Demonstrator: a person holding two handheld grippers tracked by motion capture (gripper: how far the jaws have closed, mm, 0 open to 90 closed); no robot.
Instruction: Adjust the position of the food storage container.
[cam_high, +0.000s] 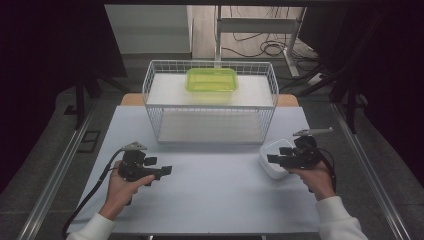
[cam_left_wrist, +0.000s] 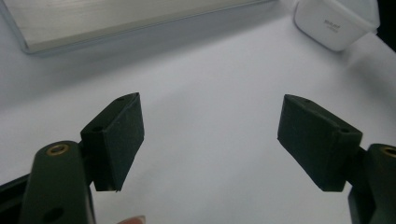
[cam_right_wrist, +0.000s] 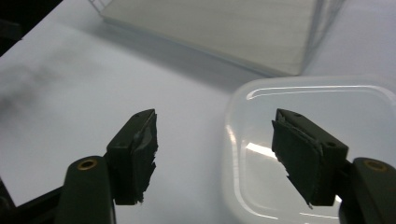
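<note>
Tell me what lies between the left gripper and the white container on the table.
Nothing: in the high view only bare table top runs from the left gripper to the white container. The left gripper view shows the same empty white stretch.

Wire rack (cam_high: 210, 102), two-tiered, at the far middle of the table (cam_high: 215, 200); lidded food container (cam_high: 212, 80) on its upper shelf, toward the back. Square plastic tub (cam_high: 272, 159) on the table, just off the rack's near right corner, with the right gripper (cam_high: 280, 160) directly over it. Left gripper (cam_high: 162, 171) over the bare table, near left of the rack, well apart from the tub.
</note>
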